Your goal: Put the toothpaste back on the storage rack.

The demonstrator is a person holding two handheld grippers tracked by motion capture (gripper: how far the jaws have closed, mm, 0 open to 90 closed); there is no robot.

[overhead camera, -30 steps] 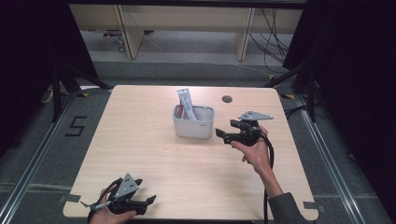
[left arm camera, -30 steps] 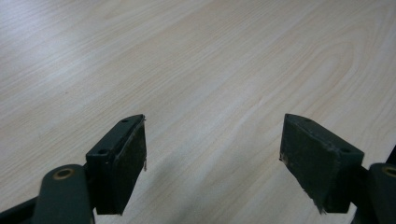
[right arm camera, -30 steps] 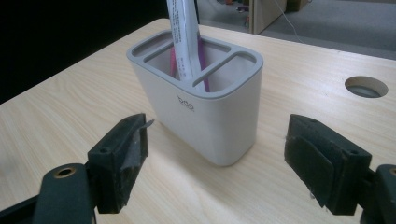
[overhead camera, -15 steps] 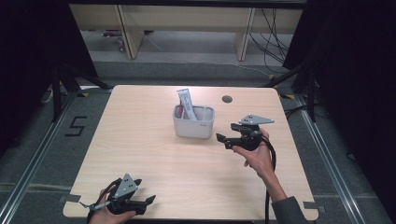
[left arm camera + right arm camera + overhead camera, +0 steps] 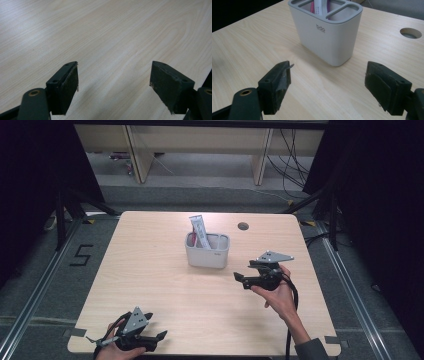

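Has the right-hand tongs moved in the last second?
Yes. The right tongs has drawn back from the white holder toward the person's edge of the table.

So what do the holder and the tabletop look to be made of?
Holder: probably matte moulded plastic, pale body with a grey rim, smooth rounded corners, printed logo. Table: light wood or wood-look laminate; the grain lines show, but which it is stays unclear.

A pale wooden worktop (image 5: 165,285) with rounded corners carries one thing: a grey compartmented holder (image 5: 207,251), standing upright near the middle, toward the far edge. A round cable hole (image 5: 243,226) sits near the far edge.
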